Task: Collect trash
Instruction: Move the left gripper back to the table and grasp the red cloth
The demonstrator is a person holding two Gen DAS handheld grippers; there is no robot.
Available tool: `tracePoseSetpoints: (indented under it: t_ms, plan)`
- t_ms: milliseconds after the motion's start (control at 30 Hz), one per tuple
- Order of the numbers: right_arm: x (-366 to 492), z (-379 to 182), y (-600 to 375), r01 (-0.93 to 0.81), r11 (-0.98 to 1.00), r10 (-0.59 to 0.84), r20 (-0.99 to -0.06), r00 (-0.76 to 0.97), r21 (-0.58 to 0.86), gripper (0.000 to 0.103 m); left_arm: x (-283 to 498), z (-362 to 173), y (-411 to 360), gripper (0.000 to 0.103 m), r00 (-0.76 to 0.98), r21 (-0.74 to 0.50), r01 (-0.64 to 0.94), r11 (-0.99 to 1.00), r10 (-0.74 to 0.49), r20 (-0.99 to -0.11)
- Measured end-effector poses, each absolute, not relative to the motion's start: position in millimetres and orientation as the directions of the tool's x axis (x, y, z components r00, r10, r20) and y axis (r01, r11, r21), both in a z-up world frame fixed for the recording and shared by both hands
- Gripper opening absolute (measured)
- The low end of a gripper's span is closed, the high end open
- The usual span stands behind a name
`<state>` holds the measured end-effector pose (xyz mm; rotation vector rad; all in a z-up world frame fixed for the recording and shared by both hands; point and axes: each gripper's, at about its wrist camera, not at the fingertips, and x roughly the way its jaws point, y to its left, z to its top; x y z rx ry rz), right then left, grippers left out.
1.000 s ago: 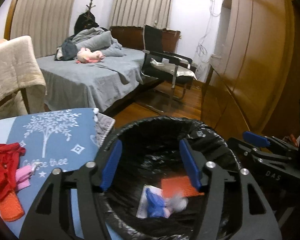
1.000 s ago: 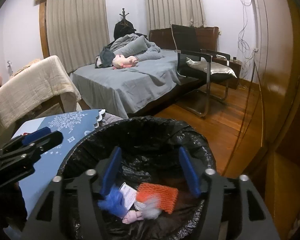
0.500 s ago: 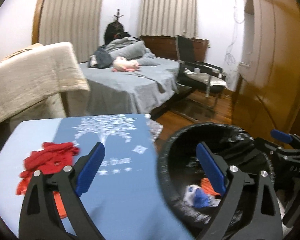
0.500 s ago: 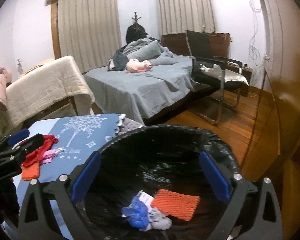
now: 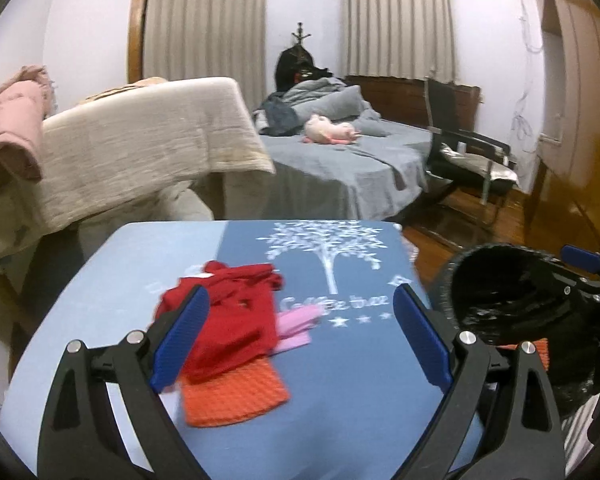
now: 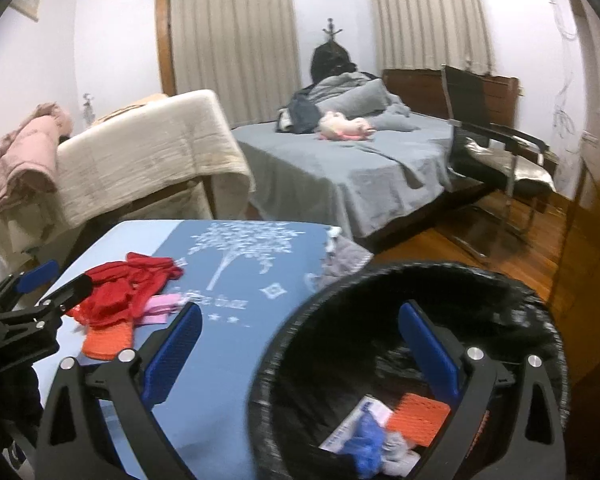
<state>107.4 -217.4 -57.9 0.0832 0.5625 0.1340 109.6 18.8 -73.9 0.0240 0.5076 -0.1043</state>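
A red crumpled cloth (image 5: pixel 228 312) lies on the blue table (image 5: pixel 340 400), with a pink piece (image 5: pixel 296 326) and an orange net (image 5: pixel 236 394) beside it. My left gripper (image 5: pixel 300 340) is open above the table, its left pad over the red cloth. The pile also shows in the right wrist view (image 6: pixel 124 292). A black-lined trash bin (image 6: pixel 420 292) stands right of the table and holds an orange net (image 6: pixel 418 414), a blue scrap (image 6: pixel 364 446) and a white card. My right gripper (image 6: pixel 300 354) is open and empty over the bin's left rim.
The bin also shows at the right of the left wrist view (image 5: pixel 500 280). Behind the table are a blanket-draped chair (image 5: pixel 140 148), a grey bed (image 5: pixel 340 164) with a pink plush, a black chair (image 5: pixel 468 156) and a wooden wardrobe (image 5: pixel 580 100).
Both grippers have opened wider and swung left, from over the bin toward the table. The left one now faces the red cloth pile.
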Motion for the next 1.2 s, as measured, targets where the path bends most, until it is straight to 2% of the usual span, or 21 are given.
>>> tracePoseSetpoints:
  t_ms: [467, 533, 967, 1067, 1133, 1200]
  plan:
    - [140, -72, -157, -0.204, 0.971, 0.237, -0.544, 0.805, 0.123, 0.097, 117, -87, 82, 0.090, 0.863, -0.007, -0.034, 0.999, 0.026, -0.504]
    - [146, -75, -151, -0.212, 0.970, 0.243, -0.546, 0.802, 0.120, 0.097, 120, -91, 84, 0.083, 0.859, -0.008, -0.043, 0.999, 0.032, -0.511]
    - [181, -87, -122, -0.238, 0.965, 0.260, -0.564, 0.784, 0.114, 0.097, 179, -119, 95, 0.073, 0.826, -0.015, -0.049, 0.999, 0.032, -0.563]
    - [186, -90, -119, -0.240, 0.964, 0.260, -0.569, 0.780, 0.111, 0.097, 191, -128, 94, 0.067, 0.811, -0.009, -0.042, 0.999, 0.029, -0.584]
    - [189, -92, -118, -0.239, 0.964, 0.259, -0.574, 0.777, 0.112, 0.097, 198, -134, 93, 0.059, 0.799, -0.004, -0.033, 0.999, 0.024, -0.601]
    - [191, -94, -118, -0.237, 0.965, 0.260, -0.578, 0.773, 0.116, 0.097, 204, -141, 94, 0.042, 0.784, -0.009, -0.024, 1.000, 0.014, -0.621]
